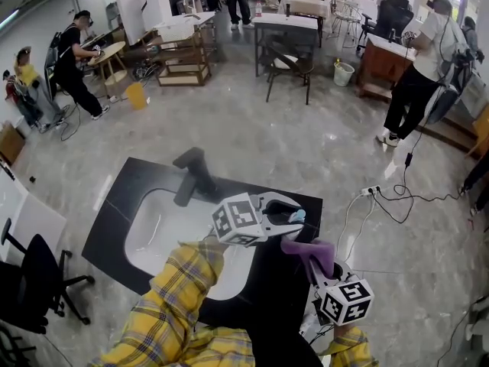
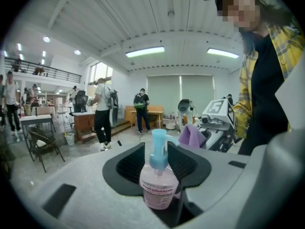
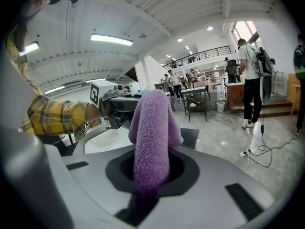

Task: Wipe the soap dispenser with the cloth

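The left tongs are pinching a soap dispenser and holding it in the air just past the right rim of the white sink basin. In the left gripper view the tongs are pressing on both sides of the pink bottle, which is standing upright with its light blue pump on top. The right tongs are squeezing a purple fleecy cloth to the right of the basin, just beside the dispenser. The cloth is sticking up from between the tongs in a thick fold. It seems to be sitting just short of the bottle, though the head view is too small to be sure. The basin is sitting in a black surface, with a dark faucet at its far edge. A yellow plaid sleeve is reaching across the basin's near side.
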`<state>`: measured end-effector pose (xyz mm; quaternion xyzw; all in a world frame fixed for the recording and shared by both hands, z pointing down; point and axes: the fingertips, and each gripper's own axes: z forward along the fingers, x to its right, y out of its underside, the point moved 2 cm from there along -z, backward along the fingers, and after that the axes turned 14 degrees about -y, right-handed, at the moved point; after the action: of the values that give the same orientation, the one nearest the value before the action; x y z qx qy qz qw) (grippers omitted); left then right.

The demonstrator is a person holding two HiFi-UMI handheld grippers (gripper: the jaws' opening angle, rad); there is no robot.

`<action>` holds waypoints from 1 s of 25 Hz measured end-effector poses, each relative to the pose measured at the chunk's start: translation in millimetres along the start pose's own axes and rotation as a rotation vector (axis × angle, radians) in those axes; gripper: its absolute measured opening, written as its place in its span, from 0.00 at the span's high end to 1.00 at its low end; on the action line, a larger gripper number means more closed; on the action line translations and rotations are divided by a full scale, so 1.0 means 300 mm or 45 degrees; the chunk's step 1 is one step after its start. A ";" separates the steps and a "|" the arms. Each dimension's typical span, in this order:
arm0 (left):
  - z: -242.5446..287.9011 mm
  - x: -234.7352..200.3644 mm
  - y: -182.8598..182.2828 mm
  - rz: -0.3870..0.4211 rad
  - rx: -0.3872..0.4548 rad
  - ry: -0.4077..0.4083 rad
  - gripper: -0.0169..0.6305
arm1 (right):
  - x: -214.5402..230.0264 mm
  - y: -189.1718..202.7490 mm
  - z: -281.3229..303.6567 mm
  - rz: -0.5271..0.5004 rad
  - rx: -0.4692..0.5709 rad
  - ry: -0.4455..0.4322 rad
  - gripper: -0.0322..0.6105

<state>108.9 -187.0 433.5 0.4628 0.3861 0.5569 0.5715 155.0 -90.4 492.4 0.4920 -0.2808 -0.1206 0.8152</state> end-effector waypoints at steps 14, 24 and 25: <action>-0.028 0.036 -0.020 -0.192 0.131 -0.453 0.68 | 0.015 -0.138 0.017 -0.317 0.008 -0.025 0.89; -0.033 0.021 -0.009 -0.233 0.165 -0.503 0.86 | 0.015 -0.170 0.050 -0.396 0.023 -0.063 0.89; -0.035 0.021 -0.008 -0.228 0.164 -0.458 0.86 | 0.013 -0.169 0.052 -0.401 0.023 -0.068 0.89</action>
<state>100.0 -179.7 428.9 0.5541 0.3523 0.3863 0.6478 153.2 -128.3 455.1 0.5338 -0.2230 -0.2574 0.7740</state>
